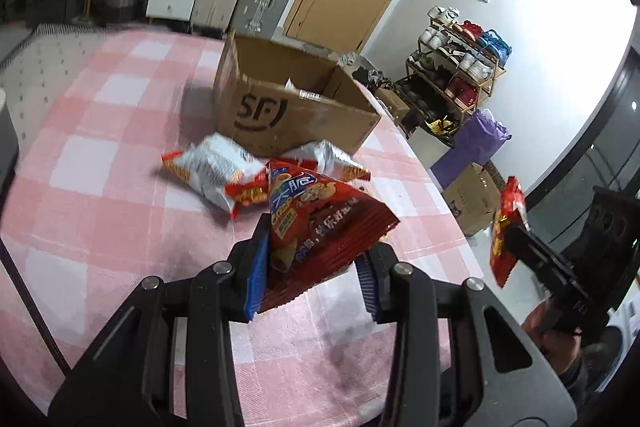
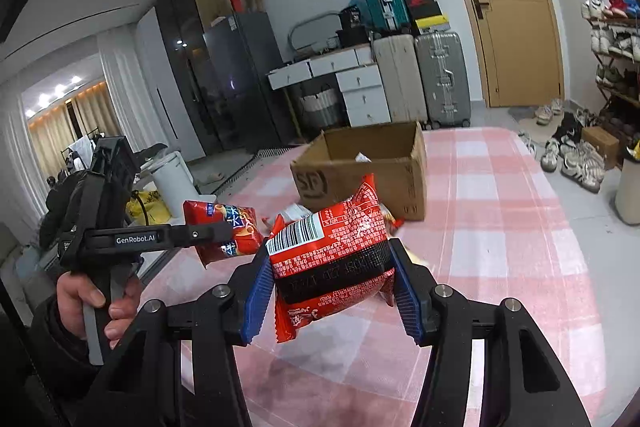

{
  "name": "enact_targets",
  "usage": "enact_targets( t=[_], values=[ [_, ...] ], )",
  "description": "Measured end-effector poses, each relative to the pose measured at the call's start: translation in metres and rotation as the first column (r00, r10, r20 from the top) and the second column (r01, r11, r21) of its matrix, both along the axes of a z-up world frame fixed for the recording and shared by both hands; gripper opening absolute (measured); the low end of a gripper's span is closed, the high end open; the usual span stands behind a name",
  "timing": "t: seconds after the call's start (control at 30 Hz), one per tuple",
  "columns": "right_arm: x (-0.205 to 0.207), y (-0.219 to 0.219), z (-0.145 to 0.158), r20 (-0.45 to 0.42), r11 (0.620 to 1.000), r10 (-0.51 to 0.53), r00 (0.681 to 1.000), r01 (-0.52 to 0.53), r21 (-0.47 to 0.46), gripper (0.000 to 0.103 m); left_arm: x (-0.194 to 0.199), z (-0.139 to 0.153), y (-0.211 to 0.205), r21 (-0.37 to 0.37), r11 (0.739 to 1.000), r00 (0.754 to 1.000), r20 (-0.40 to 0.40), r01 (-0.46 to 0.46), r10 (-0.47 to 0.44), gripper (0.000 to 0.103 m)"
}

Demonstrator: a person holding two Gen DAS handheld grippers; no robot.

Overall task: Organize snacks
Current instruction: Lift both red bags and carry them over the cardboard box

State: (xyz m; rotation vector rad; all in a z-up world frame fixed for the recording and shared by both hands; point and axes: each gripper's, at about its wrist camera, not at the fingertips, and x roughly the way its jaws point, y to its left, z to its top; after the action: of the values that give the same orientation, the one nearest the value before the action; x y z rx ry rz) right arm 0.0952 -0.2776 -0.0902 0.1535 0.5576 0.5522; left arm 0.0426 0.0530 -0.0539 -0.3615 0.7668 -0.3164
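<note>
Both tongs, left and right, grip red snack packets above a pink-checked tablecloth fronting suitcases.

The left gripper clamps a red snack bag. At 12 o'clock, two silver bags lie before the box.

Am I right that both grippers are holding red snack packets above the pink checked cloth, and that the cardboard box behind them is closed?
Not quite: the cardboard box is open, as the right wrist view shows. The left gripper and right gripper each hold a red snack packet above the pink checked cloth.
</note>
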Motion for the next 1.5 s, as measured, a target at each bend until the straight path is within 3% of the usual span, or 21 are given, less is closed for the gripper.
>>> enact_targets(
  t=[0.1,0.27,0.47,0.67,0.9,1.27,1.5],
  values=[
    [0.001,0.004,0.012,0.012,1.0,0.016,1.0,-0.016,0.007,0.055,-0.003,0.018,-0.002,0.016,1.0,0.999,0.043,0.019,-0.02,0.035],
    [0.014,-0.004,0.026,0.009,0.989,0.063,0.998,-0.064,0.135,0.055,-0.005,0.044,-0.006,0.05,0.998,0.994,0.096,0.044,-0.049,0.035],
    [0.033,-0.003,0.045,0.021,0.99,0.063,0.998,-0.065,0.128,0.055,0.008,0.068,-0.013,0.074,0.995,0.991,0.116,0.066,-0.074,0.035],
    [0.055,0.004,0.063,0.042,0.993,0.089,0.995,-0.092,0.07,0.055,0.037,0.097,-0.025,0.163,0.981,0.987,0.106,0.103,-0.122,0.035],
    [0.099,0.007,0.087,0.076,0.994,0.105,0.992,-0.108,0.027,0.055,0.09,0.127,-0.033,0.188,0.976,0.987,0.098,0.111,-0.131,0.035],
    [0.19,0.016,0.113,0.052,0.99,0.138,0.989,-0.139,0.021,0.055,0.189,0.146,-0.038,0.215,0.973,0.996,0.034,0.079,-0.089,0.035],
    [0.234,0.032,0.113,0.045,0.988,0.157,0.987,-0.156,-0.022,0.055,0.253,0.127,-0.036,0.213,0.976,0.999,-0.019,0.049,-0.046,0.035]
  ],
)
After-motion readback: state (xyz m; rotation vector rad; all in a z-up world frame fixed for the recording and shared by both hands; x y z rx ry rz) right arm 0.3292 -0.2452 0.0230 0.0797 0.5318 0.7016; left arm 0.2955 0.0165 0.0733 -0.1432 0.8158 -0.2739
